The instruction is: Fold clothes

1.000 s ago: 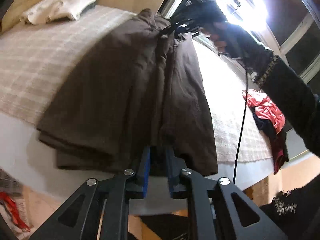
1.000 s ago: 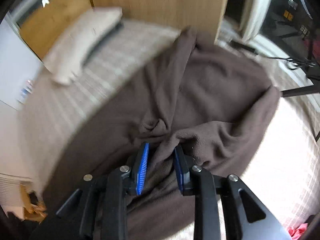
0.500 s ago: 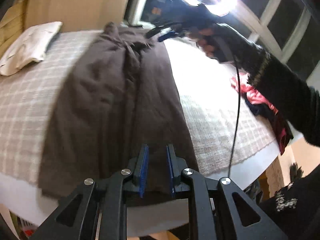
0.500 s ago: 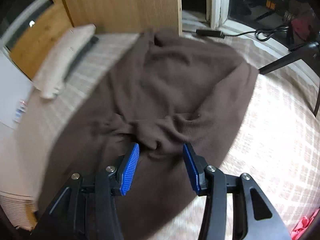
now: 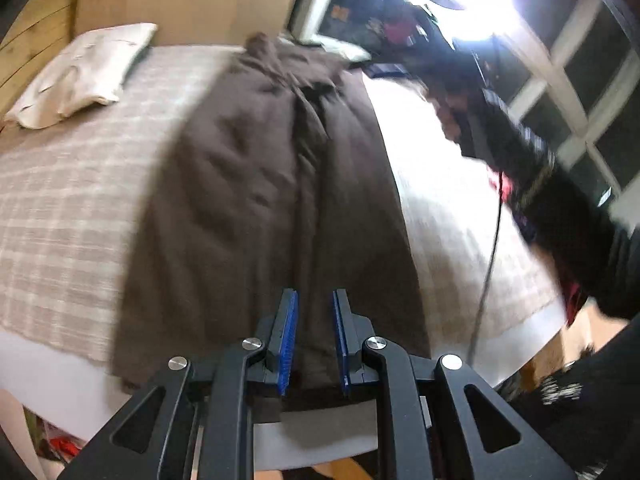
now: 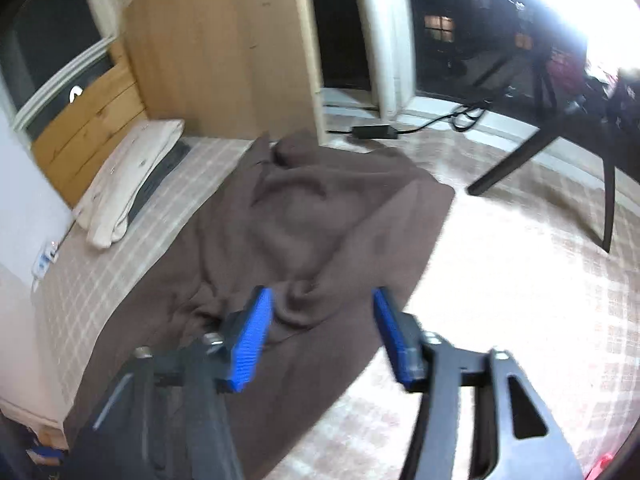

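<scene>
1. Brown garment lies spread lengthwise on the bed, running from the near edge, where its hem hangs a little over the white mattress side, up toward the wooden wall panel at the far end.
2. A long crease runs down the middle of the cloth, and its far end is bunched into soft folds; in the right wrist view the same garment shows a small rumpled knot of fabric just ahead of the fingers.
3. Left gripper sits at the near hem with its blue-padded fingers a narrow gap apart; brown cloth shows between them, but I cannot tell whether they pinch it.
4. Right gripper hovers above the garment with its fingers spread wide and nothing between them.
5. From the left wrist view, a hand in a dark sleeve is seen blurred over the right side of the bed, a thin black cable hanging below it.
6. A cream pillow rests on the checked bedcover at the far left corner, well apart from the garment.
7. Red clothing shows at the bed's right edge, partly hidden by the sleeve.
8. Beyond the bed, dark chair legs stand on the floor near a black power adapter.
</scene>
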A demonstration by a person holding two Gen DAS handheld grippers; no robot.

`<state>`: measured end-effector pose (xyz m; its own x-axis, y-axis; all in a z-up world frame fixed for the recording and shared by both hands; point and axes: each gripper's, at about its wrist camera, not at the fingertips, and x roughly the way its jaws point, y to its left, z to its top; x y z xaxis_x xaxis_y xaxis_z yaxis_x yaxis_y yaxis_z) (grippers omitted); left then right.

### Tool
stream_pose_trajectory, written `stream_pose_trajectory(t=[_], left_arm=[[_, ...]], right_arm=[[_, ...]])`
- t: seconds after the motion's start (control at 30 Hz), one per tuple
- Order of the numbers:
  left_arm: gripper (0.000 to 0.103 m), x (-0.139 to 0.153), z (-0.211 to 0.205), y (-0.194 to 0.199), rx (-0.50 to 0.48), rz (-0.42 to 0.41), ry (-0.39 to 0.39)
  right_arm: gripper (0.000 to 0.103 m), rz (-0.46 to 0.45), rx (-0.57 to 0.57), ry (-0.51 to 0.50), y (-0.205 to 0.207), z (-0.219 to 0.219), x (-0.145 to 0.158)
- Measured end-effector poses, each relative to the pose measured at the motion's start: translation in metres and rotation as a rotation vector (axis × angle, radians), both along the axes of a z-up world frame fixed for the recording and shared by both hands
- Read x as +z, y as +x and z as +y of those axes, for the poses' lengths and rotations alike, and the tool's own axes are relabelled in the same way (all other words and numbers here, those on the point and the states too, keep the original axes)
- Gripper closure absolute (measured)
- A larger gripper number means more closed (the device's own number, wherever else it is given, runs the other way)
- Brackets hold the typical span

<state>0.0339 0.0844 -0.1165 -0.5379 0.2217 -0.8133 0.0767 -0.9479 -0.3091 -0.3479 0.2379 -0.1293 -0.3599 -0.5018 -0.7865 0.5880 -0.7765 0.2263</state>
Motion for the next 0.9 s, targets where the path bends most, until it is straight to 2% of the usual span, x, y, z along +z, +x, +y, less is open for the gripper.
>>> stream_pose_trajectory(t=[0.03, 0.07, 0.13, 0.2, 0.27, 0.37, 0.4, 0.53, 0.7, 0.9], left_arm=[[0.087, 0.006, -0.009, 0.001, 0.02, 0.007, -0.008], [0.087, 0.013, -0.018, 0.001, 0.038, 0.017, -0.033], [0.087, 0.023, -0.034, 0.001, 0.07, 0.024, -0.066], [0.087, 0.03, -0.046, -0.004, 0.087, 0.026, -0.097], [0.087, 0.037, -0.055, -0.011, 0.091, 0.029, -0.126], [0.086, 0.044, -0.067, -0.022, 0.062, 0.031, -0.143], [0.083, 0.049, -0.071, -0.023, 0.044, 0.032, -0.165], [0.082, 0.054, -0.081, -0.027, -0.067, 0.007, -0.227], [0.082, 0.033, -0.101, -0.023, -0.217, -0.037, -0.225], [0.082, -0.001, -0.108, -0.004, -0.42, -0.072, -0.132]], right_arm=[[0.072, -0.026, 0.019, -0.017, -0.002, -0.002, -0.005], [0.074, -0.047, 0.038, -0.027, -0.003, -0.006, -0.01], [0.074, -0.066, 0.084, -0.006, 0.002, -0.02, -0.021], [0.073, -0.071, 0.14, 0.064, 0.014, -0.042, -0.038], [0.073, 0.006, 0.157, 0.103, 0.03, -0.049, -0.037], [0.075, -0.011, 0.093, 0.06, 0.065, -0.023, -0.023], [0.075, -0.017, 0.072, 0.046, 0.076, -0.014, -0.018], [0.075, -0.04, -0.012, -0.011, 0.122, 0.021, 0.002], [0.075, -0.069, -0.113, -0.073, 0.182, 0.059, 0.022], [0.074, -0.118, -0.158, 0.005, 0.285, 0.003, -0.025]])
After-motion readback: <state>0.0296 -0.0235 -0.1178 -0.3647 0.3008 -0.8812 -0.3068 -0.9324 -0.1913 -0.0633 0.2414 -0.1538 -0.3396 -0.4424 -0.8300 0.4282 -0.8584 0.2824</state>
